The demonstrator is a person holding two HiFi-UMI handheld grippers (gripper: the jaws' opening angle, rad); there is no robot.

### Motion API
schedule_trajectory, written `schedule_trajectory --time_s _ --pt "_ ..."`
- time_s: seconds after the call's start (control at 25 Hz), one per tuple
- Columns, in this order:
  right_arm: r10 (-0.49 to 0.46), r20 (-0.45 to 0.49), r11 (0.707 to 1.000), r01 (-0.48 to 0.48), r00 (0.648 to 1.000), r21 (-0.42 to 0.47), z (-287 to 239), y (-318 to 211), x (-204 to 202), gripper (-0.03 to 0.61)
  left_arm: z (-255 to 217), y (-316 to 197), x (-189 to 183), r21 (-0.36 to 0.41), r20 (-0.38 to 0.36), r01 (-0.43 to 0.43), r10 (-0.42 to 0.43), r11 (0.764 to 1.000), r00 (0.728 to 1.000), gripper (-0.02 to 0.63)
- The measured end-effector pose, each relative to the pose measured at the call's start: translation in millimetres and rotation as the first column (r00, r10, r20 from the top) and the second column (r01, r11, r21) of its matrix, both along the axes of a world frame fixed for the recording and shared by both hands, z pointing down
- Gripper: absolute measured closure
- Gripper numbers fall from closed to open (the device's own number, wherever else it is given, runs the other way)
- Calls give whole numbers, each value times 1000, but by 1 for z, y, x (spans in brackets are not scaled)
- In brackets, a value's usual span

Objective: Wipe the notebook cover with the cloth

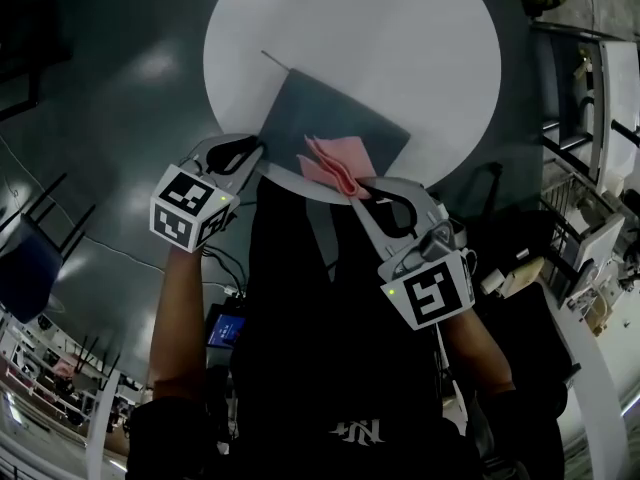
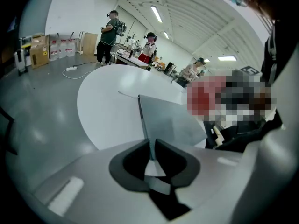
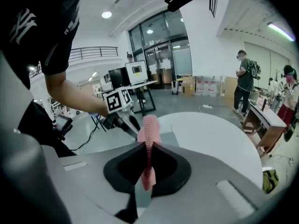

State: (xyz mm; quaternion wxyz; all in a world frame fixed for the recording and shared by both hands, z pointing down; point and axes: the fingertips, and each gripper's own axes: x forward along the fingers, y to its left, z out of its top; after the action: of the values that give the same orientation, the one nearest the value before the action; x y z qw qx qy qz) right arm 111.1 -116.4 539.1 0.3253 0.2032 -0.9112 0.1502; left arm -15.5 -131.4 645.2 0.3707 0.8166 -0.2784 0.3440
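Left gripper [image 1: 255, 154] — jaws clamped on the near corner of the notebook [image 1: 335, 123]. Right gripper [image 1: 358, 190] — jaws clamped on the pink cloth [image 1: 330, 164], held over the notebook's near edge. Notebook lies on the round white table [image 1: 400, 38].

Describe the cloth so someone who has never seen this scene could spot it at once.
Start at the round white table; a dark grey notebook lies at its near edge. At the notebook's near edge is a bunched pink cloth, pinched between the jaws of the right gripper. It is the only pink, soft thing there.
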Motion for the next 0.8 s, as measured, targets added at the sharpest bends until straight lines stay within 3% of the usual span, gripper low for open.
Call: schedule_trajectory --time_s 0.16,0.36,0.56,0.8 --pt "-26 74 998 22 997 51 -3 -23 -55 566 0 0 -1 6 -8 -3 3 1000 1000 572" --pt "-81 78 995 76 994 62 16 -35 -106 566 -2 -1 -2 14 -18 0 0 1000 1000 572" --pt "-115 -3 993 115 993 -2 64 -29 -132 566 -2 0 -3 16 -28 9 -9 1000 1000 572" --pt "-140 -100 989 135 985 -57 97 -23 -136 568 -2 2 -5 19 -23 6 -6 1000 1000 572"
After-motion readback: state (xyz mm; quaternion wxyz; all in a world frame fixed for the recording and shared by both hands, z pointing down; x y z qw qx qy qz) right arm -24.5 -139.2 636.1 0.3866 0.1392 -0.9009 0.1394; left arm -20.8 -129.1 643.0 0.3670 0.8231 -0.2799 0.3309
